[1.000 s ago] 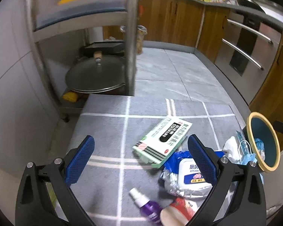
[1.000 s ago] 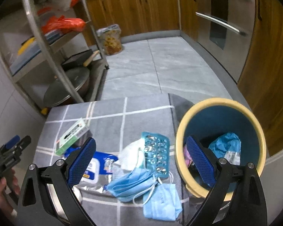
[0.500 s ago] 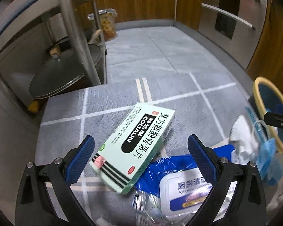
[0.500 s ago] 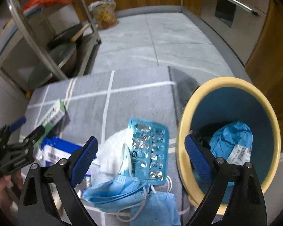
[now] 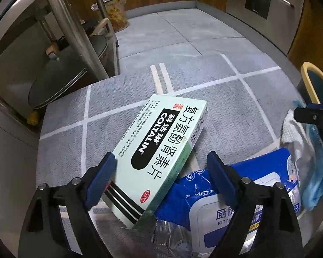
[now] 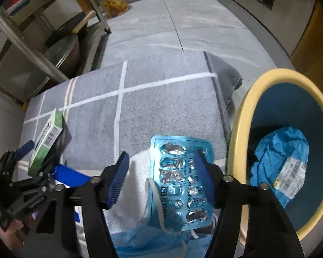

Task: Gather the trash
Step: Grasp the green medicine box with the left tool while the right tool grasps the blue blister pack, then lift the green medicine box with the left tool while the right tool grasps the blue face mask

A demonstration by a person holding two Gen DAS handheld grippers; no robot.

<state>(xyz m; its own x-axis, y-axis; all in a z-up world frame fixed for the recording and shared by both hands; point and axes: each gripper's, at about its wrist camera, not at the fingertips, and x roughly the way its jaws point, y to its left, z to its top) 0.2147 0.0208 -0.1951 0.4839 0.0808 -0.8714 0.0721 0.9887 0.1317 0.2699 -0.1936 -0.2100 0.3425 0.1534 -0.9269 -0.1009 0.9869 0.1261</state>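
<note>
Trash lay mostly uncollected on the grey mat (image 5: 215,99) when I looked. Only a blue wad with a barcode label (image 6: 280,163) sat inside the yellow-rimmed bin (image 6: 243,116), which stood just beside the mat's edge. My left gripper (image 5: 161,176) had just been closing, its jaws straddling the near end of the green medicine box (image 5: 161,148); the left pad looked against the box edge, the right one apart from it, so nothing was clenched yet. My right gripper (image 6: 161,176) had just been narrowing too, around the blue blister pack (image 6: 178,182), which rested on a white cloth (image 6: 137,172) and face masks (image 6: 152,243); whether the pads were pressing it I could not tell. A blue wipes packet (image 5: 230,202) waited beside the box. By my reckoning, nearly everything was left to do.
</note>
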